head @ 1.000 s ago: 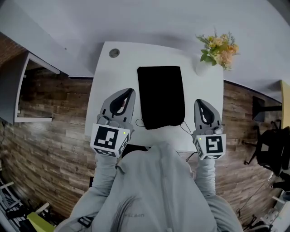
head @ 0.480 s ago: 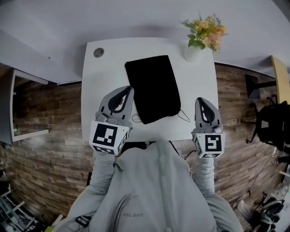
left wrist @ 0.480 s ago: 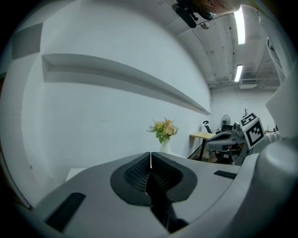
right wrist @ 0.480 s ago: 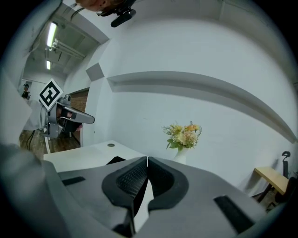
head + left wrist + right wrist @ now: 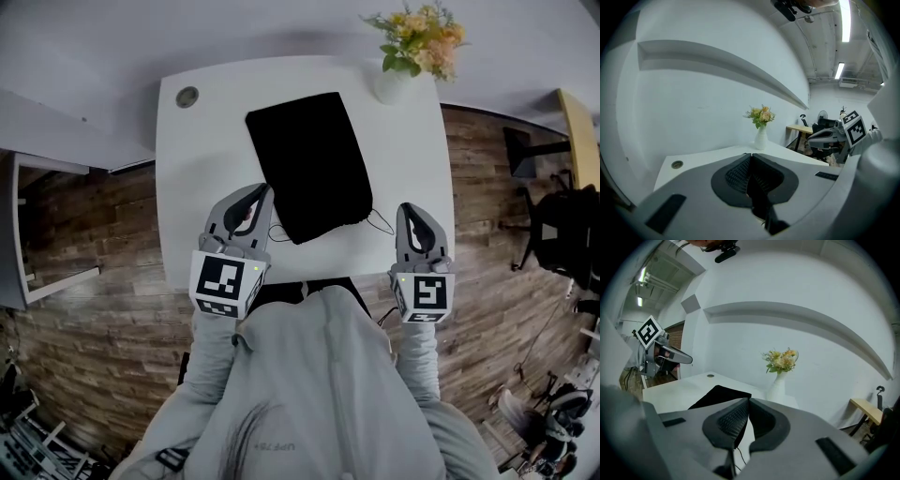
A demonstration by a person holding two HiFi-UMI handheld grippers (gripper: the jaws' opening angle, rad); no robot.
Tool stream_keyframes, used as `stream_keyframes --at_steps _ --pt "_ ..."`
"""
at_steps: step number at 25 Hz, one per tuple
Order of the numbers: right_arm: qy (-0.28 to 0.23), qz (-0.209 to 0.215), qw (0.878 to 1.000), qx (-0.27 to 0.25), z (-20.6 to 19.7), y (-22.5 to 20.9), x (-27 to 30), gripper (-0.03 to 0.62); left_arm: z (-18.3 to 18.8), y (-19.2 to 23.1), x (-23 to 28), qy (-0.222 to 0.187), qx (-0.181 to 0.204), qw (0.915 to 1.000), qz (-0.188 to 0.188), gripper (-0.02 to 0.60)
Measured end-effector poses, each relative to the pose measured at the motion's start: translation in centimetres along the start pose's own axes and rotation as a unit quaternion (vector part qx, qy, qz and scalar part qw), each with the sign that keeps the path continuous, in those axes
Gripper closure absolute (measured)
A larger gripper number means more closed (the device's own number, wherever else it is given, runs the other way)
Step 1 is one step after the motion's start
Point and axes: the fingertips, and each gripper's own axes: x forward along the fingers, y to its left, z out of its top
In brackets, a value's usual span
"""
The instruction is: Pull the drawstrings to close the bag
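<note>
The left gripper (image 5: 260, 192) is closed and empty: its jaws meet with nothing between them. Its tip sits just beside the left cord loop (image 5: 277, 232) at the near corner of the black bag (image 5: 307, 159). The bag lies flat on the white table (image 5: 197, 187), with its long axis running away from me, its far end tilted left and its mouth toward me. The right cord (image 5: 380, 221) trails toward the right gripper (image 5: 411, 210), which is also closed and empty and stands a little farther off. I judge the left hand nearer its cord. Only the head view shows both cords. The right gripper view shows one thin cord below its jaws; the left gripper view shows none.
</note>
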Motion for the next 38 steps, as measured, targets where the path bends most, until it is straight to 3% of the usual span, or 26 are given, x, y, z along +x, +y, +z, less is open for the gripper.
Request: stream_keyframes --at_steps 6,13,16,19,21,27,33,38 --pt "0.031 0.003 1.0 -0.001 -3.6 1.4 -0.4 0.568 -4.1 -0.4 0.5 0.042 -0.01 0.999 -0.013 0.551" --pt "0.051 0.009 0.999 0.01 -6.8 2.5 -1.2 0.561 -6.5 -1.2 0.4 0.052 -0.015 0.9983 -0.024 0.551" --pt "0.069 0.019 0.997 0.02 -8.3 2.7 -1.1 0.453 -7.2 -1.4 0.5 0.057 -0.025 0.9976 -0.032 0.549" --pt "0.082 0.018 0.996 0.015 -9.3 2.6 -1.1 0.433 -7.9 -1.6 0.3 0.067 -0.026 0.9967 -0.036 0.543" --pt "0.091 0.018 0.996 0.006 -10.0 2.7 -1.0 0.415 -8.4 -1.6 0.3 0.075 -0.028 0.996 -0.04 0.486" --pt "0.12 0.021 0.992 -0.025 -12.4 3.1 -0.4 0.381 -10.3 -2.0 0.2 0.097 -0.03 0.9937 -0.049 0.411" --pt "0.142 0.005 0.988 -0.063 -14.7 3.1 -0.1 0.376 -12.7 -2.5 0.2 0.124 -0.03 0.9902 -0.057 0.36" --pt "0.161 -0.02 0.983 -0.091 -16.5 2.5 0.6 0.376 -13.7 -2.7 0.5 0.134 -0.027 0.989 -0.058 0.354"
